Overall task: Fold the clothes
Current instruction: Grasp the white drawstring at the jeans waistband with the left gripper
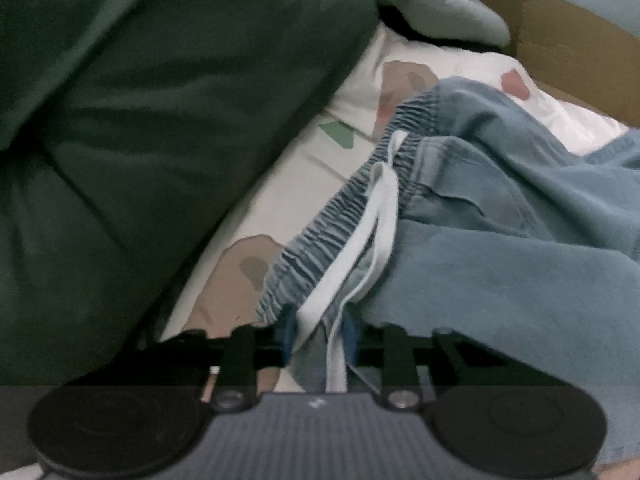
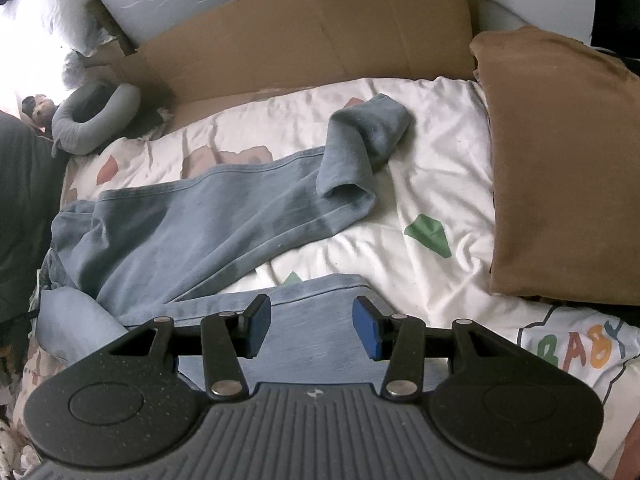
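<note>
Left wrist view: the left gripper (image 1: 316,338) has its 2 blue-padded jaws pinched together on the gathered elastic waistband (image 1: 320,236) of a pair of soft, faded blue cotton trousers (image 1: 500,240), with the flat white drawstring (image 1: 372,220) caught between the pads. The trousers lie crumpled on a white bedsheet printed with brown, pink and green shapes (image 1: 288,184). A dark green, smooth, heavy fabric mass (image 1: 140,140) fills the left side, just beside the waistband. To do this step well, the grip likely needs the full waistband thickness, not the drawstring alone, or the cloth may slip when lifted.

Right wrist view: the right gripper (image 2: 312,328) hovers with its jaws apart and nothing between them, just above a flat blue trouser panel (image 2: 312,320). Beyond it, 1 trouser leg (image 2: 224,216) stretches across the sheet, its cuff (image 2: 360,148) curled back into a soft roll. A folded brown fabric piece (image 2: 560,168), thick and matte, sits at the right. A creased brown cardboard sheet (image 2: 320,36) stands behind the bed, and a grey tube-shaped pillow (image 2: 96,120) rests at the far left. The free jaws would best close on the opposite waistband corner, so both hands can pull the fabric taut and flat before folding.
</note>
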A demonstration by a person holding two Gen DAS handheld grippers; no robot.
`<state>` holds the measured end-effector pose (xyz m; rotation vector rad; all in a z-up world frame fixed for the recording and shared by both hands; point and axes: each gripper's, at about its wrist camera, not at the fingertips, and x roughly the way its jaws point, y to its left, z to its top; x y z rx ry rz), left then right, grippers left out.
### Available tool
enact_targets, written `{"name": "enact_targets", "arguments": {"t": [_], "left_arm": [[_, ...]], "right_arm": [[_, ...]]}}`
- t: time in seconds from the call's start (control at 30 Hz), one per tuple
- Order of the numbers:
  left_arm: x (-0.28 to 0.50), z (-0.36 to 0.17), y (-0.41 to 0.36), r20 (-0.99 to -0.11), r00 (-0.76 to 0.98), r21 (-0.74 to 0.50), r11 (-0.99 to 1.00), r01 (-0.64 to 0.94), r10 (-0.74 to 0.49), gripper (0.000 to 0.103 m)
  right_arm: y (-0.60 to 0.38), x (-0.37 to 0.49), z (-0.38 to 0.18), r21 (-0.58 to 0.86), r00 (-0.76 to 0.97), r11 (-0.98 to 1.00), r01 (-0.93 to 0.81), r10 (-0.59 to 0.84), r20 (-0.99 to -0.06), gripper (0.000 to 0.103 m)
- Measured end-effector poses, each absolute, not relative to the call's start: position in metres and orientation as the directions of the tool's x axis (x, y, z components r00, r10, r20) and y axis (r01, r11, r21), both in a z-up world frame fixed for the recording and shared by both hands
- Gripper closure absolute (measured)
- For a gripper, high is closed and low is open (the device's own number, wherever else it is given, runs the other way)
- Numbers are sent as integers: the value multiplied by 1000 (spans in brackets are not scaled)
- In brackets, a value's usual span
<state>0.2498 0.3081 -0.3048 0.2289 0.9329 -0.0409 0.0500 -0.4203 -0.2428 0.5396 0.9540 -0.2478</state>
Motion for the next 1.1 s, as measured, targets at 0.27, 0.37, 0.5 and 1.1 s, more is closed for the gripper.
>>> {"name": "enact_targets", "arguments": {"t": [0.27,0.37,0.5,1.1], "left_arm": [[246,-299,305,-815,578,130,981,142,24,97],[248,-304,298,-830,557,129,977,168,14,90],[253,-314,286,-838,544,175,968,182,50,86],[265,-265,253,-836,544,73,968,241,-73,101]], "right_arm": [[-418,50,-248,337,561,837,430,44,-826,51],[-417,51,-249,342,563,837,428,50,-825,51],[-417,51,-252,347,561,834,430,54,-826,51],[-414,58,-242,364,595,838,406,60,-801,51]]}}
